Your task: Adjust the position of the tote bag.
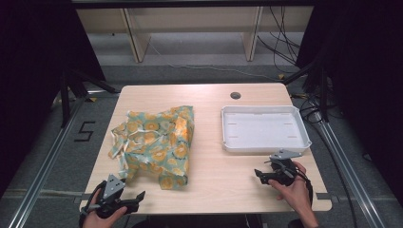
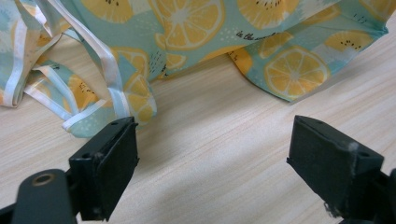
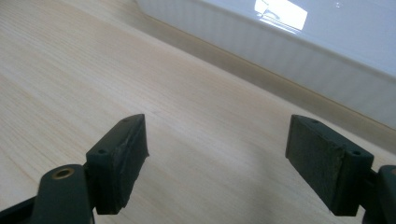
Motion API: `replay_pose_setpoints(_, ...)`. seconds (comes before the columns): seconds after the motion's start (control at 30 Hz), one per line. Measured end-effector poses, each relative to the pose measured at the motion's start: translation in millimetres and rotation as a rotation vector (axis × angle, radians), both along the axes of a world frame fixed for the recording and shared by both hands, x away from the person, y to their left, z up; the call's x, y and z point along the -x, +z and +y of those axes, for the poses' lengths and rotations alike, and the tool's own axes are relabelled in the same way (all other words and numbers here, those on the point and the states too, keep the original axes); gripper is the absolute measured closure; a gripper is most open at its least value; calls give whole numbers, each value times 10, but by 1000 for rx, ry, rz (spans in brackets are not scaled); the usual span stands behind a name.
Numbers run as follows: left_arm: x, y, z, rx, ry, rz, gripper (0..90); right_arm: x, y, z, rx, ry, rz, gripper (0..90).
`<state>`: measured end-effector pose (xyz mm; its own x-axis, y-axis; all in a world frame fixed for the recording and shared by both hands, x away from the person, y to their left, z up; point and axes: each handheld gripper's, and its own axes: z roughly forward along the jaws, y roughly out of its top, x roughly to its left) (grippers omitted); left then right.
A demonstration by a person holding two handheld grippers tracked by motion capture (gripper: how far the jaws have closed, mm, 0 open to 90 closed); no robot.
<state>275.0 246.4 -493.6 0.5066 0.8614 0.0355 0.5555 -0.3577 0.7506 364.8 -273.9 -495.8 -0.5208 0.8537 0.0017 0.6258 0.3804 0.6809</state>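
Right now we hold the left gripper (image 1: 139,196) low at the near left corner of the table (image 1: 223,180), its jaws spread wide with nothing between them. In the left gripper view the two black pads stand far apart over bare wood, and just beyond them lies the lemon-print cloth (image 2: 196,37), teal with orange slices, its white-edged straps (image 2: 109,70) trailing toward the left pad without touching it. From the high view the cloth (image 1: 157,142) sits crumpled on the left half of the table, just ahead of our left gripper and apart from it.

Our right gripper (image 1: 259,175) rests near the front right edge of the table, its jaws pointing toward the middle and likewise spread, gripping nothing. In the right gripper view the pads frame bare tabletop, and the ribbed wall of the white tray (image 3: 299,51) runs across the upper right, near but not touching. Seen from above, the tray (image 1: 263,144) lies on the right half of the table, just beyond our right hand (image 1: 295,190), well apart from the cloth.
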Motion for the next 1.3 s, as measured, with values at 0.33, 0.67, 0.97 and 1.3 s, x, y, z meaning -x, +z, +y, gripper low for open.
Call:
replay_pose_setpoints(0.33,8,-26,-39,28,-16,21,239,-32,-17,-31,9,37,-32,222)
replay_pose_setpoints(0.67,12,-71,-176,81,-83,57,334,-14,-7,-21,4,6,-7,225)
replay_pose_setpoints(0.97,-56,-123,-549,48,-169,57,340,-9,-10,-15,8,-2,6,229)
replay_pose_setpoints(1.3,-327,-189,-1137,-107,-256,3,408,-7,-16,-1,4,11,3,231)
